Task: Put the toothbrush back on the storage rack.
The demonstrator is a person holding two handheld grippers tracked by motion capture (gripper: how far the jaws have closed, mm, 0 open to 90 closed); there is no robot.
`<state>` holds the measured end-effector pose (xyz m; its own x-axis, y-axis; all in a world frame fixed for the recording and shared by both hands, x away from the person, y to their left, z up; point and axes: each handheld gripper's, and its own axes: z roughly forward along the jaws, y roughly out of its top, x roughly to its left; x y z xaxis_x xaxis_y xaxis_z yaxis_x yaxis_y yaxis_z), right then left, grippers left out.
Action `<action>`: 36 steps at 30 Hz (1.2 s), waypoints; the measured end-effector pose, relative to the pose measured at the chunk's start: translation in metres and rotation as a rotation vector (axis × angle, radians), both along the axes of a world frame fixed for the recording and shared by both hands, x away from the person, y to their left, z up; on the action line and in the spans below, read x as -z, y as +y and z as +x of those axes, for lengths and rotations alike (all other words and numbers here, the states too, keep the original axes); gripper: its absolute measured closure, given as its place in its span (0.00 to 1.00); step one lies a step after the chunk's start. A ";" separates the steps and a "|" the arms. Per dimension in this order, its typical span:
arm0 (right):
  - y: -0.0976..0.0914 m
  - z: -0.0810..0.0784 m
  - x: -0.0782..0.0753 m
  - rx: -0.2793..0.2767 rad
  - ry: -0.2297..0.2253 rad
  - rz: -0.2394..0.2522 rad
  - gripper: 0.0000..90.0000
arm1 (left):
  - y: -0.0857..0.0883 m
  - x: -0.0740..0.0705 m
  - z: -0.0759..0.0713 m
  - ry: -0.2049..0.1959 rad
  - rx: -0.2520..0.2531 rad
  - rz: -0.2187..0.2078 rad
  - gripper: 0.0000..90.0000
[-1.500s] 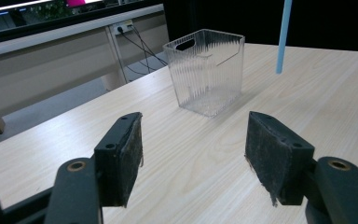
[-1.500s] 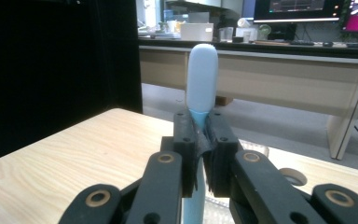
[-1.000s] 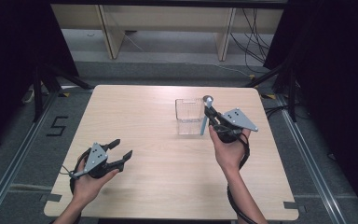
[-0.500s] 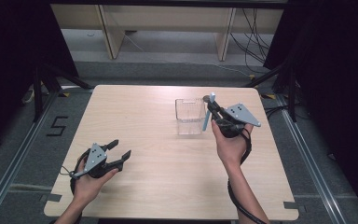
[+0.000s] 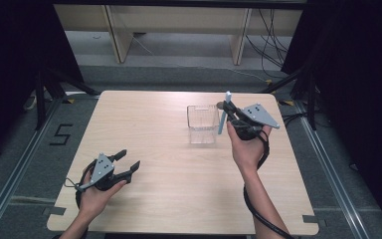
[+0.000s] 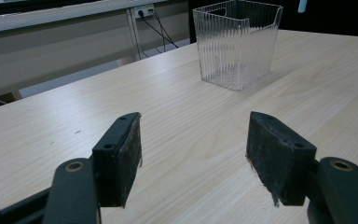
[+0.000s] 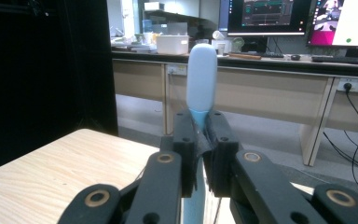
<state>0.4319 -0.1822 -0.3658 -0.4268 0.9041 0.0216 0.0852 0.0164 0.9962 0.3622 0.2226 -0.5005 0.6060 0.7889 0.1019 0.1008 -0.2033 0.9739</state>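
My right gripper (image 5: 227, 107) (image 7: 200, 123) is shut on a slim light-blue utensil handle (image 5: 222, 121) (image 7: 202, 77). It holds the handle almost upright, just right of a clear ribbed plastic container (image 5: 202, 124) (image 6: 237, 44). The handle's rounded end sticks up above the jaws and its lower end hangs beside the container's right wall. The container stands upright on the far middle of the wooden table (image 5: 154, 199) and looks empty. My left gripper (image 5: 129, 159) (image 6: 193, 140) rests low at the near left of the table. It is open, has nothing between its pads, and faces the container.
Dark floor and metal rails surround the table. Beyond its far edge stand pale benches with trailing cables (image 5: 273, 45). Bare tabletop (image 6: 191, 112) lies between my left gripper and the container. The right gripper's cable (image 5: 258, 209) runs along the person's forearm.
The right gripper has shifted slightly to the right, and the blue handle's top now stands higher above the jaws. The left gripper and the container have not moved.
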 end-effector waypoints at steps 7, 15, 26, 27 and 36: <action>0.000 0.005 -0.003 0.010 -0.005 0.008 0.94 | 0.000 0.000 -0.002 0.015 -0.007 0.011 0.39; 0.002 0.009 -0.009 0.012 -0.017 -0.003 0.94 | 0.000 0.000 -0.002 0.016 -0.006 0.012 0.39; 0.006 0.016 -0.017 0.020 -0.039 0.002 0.94 | 0.000 0.001 -0.002 0.017 -0.004 0.012 0.39; 0.006 0.016 -0.017 0.020 -0.041 -0.002 0.94 | 0.000 0.001 -0.002 0.016 -0.004 0.013 0.39; 0.009 0.024 -0.014 0.021 -0.038 0.015 0.94 | -0.001 0.001 -0.002 0.019 -0.003 0.013 0.39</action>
<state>0.4556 -0.1731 -0.3518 -0.4088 0.9124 0.0194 0.0471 -0.0001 0.9989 0.3600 0.2220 -0.5018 0.6054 0.7896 0.1005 0.1198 -0.2152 0.9692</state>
